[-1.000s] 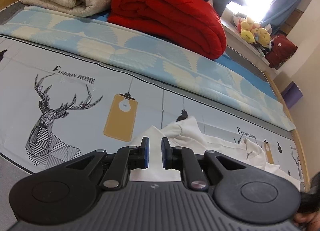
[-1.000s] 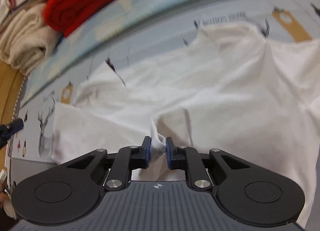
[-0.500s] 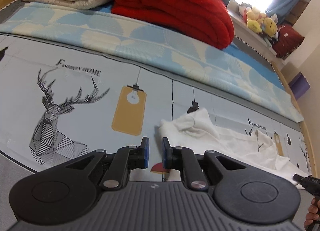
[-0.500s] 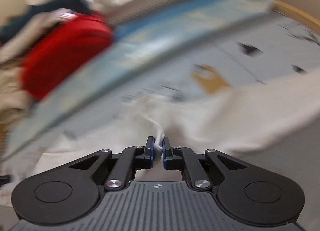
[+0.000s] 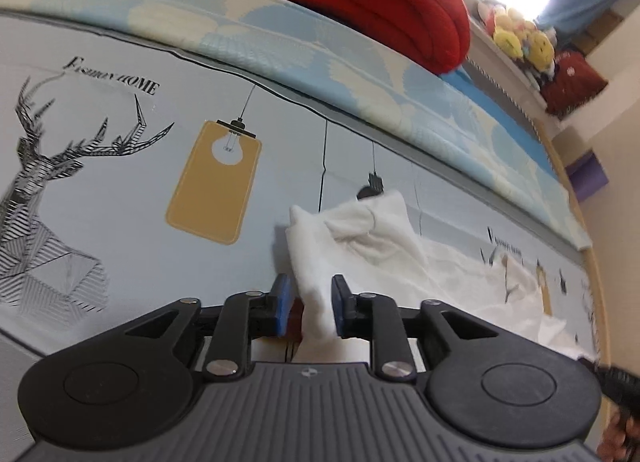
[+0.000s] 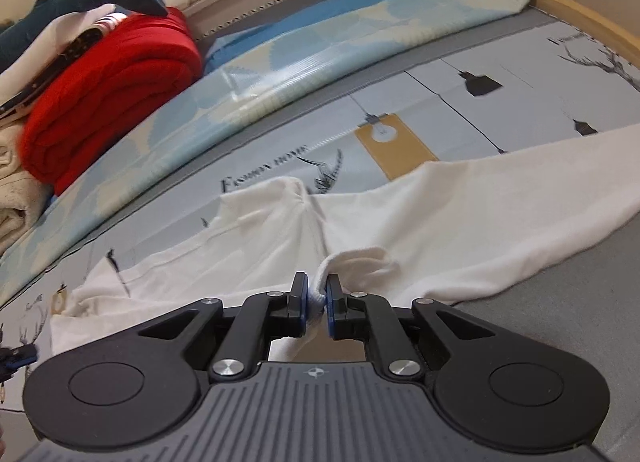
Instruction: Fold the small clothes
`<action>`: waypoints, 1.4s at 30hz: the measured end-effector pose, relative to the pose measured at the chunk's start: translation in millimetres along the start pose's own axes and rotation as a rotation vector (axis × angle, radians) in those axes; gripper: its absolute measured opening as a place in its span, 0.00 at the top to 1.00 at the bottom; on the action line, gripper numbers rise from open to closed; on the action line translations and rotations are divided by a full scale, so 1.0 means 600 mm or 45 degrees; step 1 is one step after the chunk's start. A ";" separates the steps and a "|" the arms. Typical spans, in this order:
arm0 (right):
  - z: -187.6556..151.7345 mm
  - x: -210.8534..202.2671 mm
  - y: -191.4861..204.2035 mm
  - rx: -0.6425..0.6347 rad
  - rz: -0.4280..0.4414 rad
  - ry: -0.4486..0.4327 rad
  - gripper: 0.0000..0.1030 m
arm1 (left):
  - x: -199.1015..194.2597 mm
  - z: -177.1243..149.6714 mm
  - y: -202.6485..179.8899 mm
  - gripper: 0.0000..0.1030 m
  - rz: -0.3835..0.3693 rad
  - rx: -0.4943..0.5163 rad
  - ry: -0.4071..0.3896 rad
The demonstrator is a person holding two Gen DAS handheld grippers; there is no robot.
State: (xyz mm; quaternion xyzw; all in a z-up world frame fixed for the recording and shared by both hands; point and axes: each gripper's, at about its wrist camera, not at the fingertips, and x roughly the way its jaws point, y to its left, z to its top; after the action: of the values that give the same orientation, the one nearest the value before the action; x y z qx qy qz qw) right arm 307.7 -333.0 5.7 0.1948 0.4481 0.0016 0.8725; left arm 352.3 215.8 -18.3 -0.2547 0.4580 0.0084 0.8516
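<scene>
On the deer-print bed sheet (image 5: 120, 189), a white garment (image 6: 460, 221) lies spread out. Right gripper (image 6: 317, 302): jaws nearly closed, pinching a fold of the cloth. Left gripper (image 5: 308, 302): jaws just opening, part-way apart w/ a garment edge between; pads not pressing it. Red quilt (image 5: 380, 1) behind.

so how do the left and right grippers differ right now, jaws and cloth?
The left gripper has its jaws apart, just opened, with a strip of the white garment loose between them; the right gripper has its jaws nearly together, pinching a bunched fold of it.
The left sits at the garment's end over the printed sheet; the right sits near the garment's middle.
Both point down at the same garment.
</scene>
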 end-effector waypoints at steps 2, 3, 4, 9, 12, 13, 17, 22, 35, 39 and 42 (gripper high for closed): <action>0.002 0.000 0.004 -0.016 0.010 -0.001 0.90 | 0.016 0.005 0.005 0.70 -0.008 -0.038 -0.008; 0.002 0.000 0.005 -0.019 0.013 0.001 0.90 | 0.025 0.009 0.008 0.70 -0.008 -0.065 -0.011; 0.003 0.001 0.006 -0.021 0.015 0.007 0.90 | 0.032 0.011 0.011 0.70 -0.005 -0.085 -0.011; 0.003 0.004 0.011 -0.044 0.027 0.021 0.90 | 0.067 0.016 0.018 0.70 0.011 -0.104 0.017; 0.003 0.009 0.012 -0.053 0.020 0.027 0.90 | 0.077 0.016 0.018 0.70 0.015 -0.099 0.027; 0.003 0.011 0.012 -0.051 0.021 0.030 0.90 | 0.080 0.016 0.016 0.70 0.019 -0.090 0.029; 0.006 0.015 0.017 -0.052 0.023 0.027 0.90 | 0.087 0.016 0.010 0.78 0.039 -0.033 0.033; 0.008 0.006 0.029 -0.057 0.094 -0.016 0.92 | 0.043 0.036 0.010 1.00 0.062 0.068 -0.173; 0.013 0.034 0.003 -0.057 -0.185 0.033 0.90 | 0.015 0.025 0.017 0.87 -0.149 0.170 0.189; 0.008 0.037 0.013 -0.121 -0.310 0.053 0.90 | 0.021 -0.024 -0.004 0.87 -0.177 0.371 0.330; 0.009 0.031 0.008 -0.087 -0.310 0.046 0.90 | 0.039 -0.053 0.002 0.87 -0.083 0.465 0.418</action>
State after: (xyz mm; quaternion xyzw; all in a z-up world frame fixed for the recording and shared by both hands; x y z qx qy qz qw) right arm 323.7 -327.1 -4.6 0.1090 0.4839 -0.0855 0.8641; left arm 341.2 197.5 -51.6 -0.1090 0.5757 -0.1435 0.7976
